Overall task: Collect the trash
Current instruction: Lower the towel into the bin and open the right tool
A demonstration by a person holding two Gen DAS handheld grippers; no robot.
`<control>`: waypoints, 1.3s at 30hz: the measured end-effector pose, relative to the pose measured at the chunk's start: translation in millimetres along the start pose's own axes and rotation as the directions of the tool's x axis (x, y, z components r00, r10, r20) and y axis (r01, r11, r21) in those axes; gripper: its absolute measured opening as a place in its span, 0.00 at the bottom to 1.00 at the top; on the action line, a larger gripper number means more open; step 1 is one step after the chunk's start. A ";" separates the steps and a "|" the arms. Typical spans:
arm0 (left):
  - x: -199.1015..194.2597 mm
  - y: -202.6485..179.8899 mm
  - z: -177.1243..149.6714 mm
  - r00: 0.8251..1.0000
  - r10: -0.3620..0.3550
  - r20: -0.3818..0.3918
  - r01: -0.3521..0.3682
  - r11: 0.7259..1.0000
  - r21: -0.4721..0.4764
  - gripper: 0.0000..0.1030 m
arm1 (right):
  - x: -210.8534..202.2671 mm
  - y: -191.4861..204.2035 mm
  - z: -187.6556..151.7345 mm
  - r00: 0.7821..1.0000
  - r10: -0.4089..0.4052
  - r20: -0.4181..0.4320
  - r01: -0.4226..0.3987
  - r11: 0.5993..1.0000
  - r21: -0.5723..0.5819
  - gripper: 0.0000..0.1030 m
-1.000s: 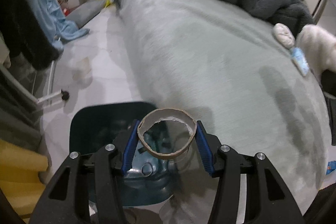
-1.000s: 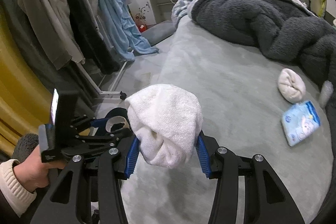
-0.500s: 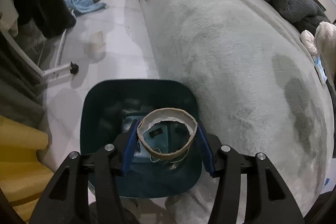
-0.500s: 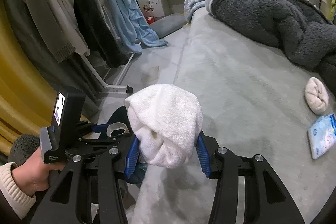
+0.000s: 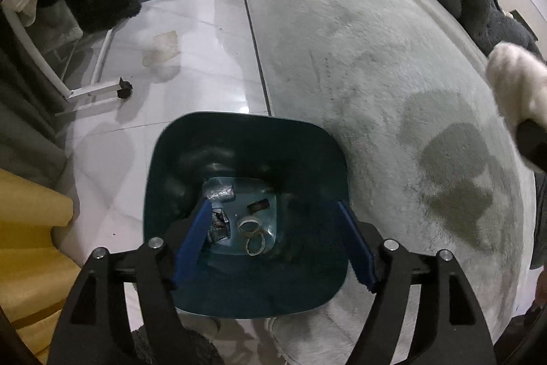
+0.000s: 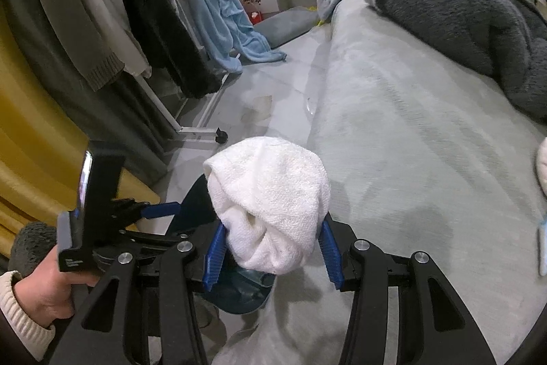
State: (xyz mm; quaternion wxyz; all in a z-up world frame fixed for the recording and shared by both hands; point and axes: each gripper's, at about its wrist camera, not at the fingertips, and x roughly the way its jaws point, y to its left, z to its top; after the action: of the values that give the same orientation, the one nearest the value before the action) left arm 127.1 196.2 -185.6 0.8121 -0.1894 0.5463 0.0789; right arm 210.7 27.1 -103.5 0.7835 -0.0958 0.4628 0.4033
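Trash: white crumpled wad (image 6: 270, 204), centre of the right wrist view, above the dark bin (image 5: 246, 159).
Right gripper (image 6: 273, 245): fingers pinching the wad's sides.
Handling: likely soft, light, squashy (mid-bulk grip holds best).
Left gripper (image 5: 273, 242): fingers have just spread, empty; cardboard ring (image 5: 254, 243) on the bin floor.

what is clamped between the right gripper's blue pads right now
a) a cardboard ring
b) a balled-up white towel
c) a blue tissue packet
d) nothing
b: in the right wrist view the right gripper has both pads pressed against the sides of a balled-up white towel, held above the dark teal bin beside the bed.
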 end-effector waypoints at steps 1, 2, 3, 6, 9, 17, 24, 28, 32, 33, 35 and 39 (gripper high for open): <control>-1.9 2.4 0.4 1.000 0.001 0.006 -0.001 1.000 -0.003 0.78 | 3.4 1.5 0.6 1.000 0.000 -0.005 0.000 1.000 -0.001 0.48; -5.3 6.5 0.8 1.000 0.002 0.019 -0.002 1.000 -0.008 0.78 | 7.0 3.0 1.2 1.000 0.001 -0.010 -0.001 1.000 -0.001 0.48; -7.6 9.5 1.7 1.000 0.000 0.026 0.001 1.000 -0.013 0.79 | 10.3 3.7 1.7 1.000 0.002 -0.017 -0.002 1.000 -0.001 0.48; -16.9 20.1 4.5 0.998 -0.011 0.058 0.013 0.999 -0.032 0.83 | 22.5 8.0 2.5 0.999 0.004 -0.035 -0.004 1.000 -0.002 0.48; -28.8 26.6 6.2 0.995 -0.012 0.102 0.016 0.999 -0.036 0.84 | 34.3 11.8 2.5 0.998 0.007 -0.055 -0.007 1.000 -0.006 0.48; -71.1 28.5 11.9 0.968 -0.021 0.248 0.017 1.000 0.018 0.89 | 62.9 22.6 4.9 0.995 -0.003 -0.101 0.001 1.000 -0.015 0.48; -106.1 26.3 10.6 0.932 -0.053 0.358 0.034 0.998 0.058 0.90 | 89.9 23.3 2.7 0.989 -0.023 -0.144 0.021 1.000 -0.015 0.48; -128.5 22.4 10.2 0.905 -0.071 0.420 0.043 0.996 0.074 0.92 | 101.5 25.8 1.6 0.986 -0.034 -0.161 0.033 0.999 -0.015 0.49; -146.3 15.7 8.5 0.882 -0.074 0.466 0.033 0.995 0.095 0.92 | 106.2 29.7 0.8 0.985 -0.044 -0.169 0.039 0.999 -0.029 0.50; -149.9 15.3 7.8 0.878 -0.074 0.474 0.030 0.995 0.099 0.92 | 106.4 32.6 1.0 0.984 -0.044 -0.170 0.038 0.999 -0.034 0.50; -156.9 11.9 7.6 0.866 -0.081 0.493 0.032 0.994 0.106 0.93 | 107.8 38.7 0.8 0.985 -0.039 -0.170 0.032 0.998 -0.046 0.50; -169.7 7.5 7.0 0.846 -0.099 0.524 0.042 0.992 0.120 0.93 | 111.1 51.3 -1.3 0.983 -0.026 -0.179 0.013 0.997 -0.070 0.53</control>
State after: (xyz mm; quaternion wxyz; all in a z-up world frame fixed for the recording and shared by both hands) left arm 64.3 219.2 -29.2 0.9421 -0.1378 0.2977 0.0698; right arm 200.2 120.5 -181.9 0.7386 -0.1634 0.5166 0.4011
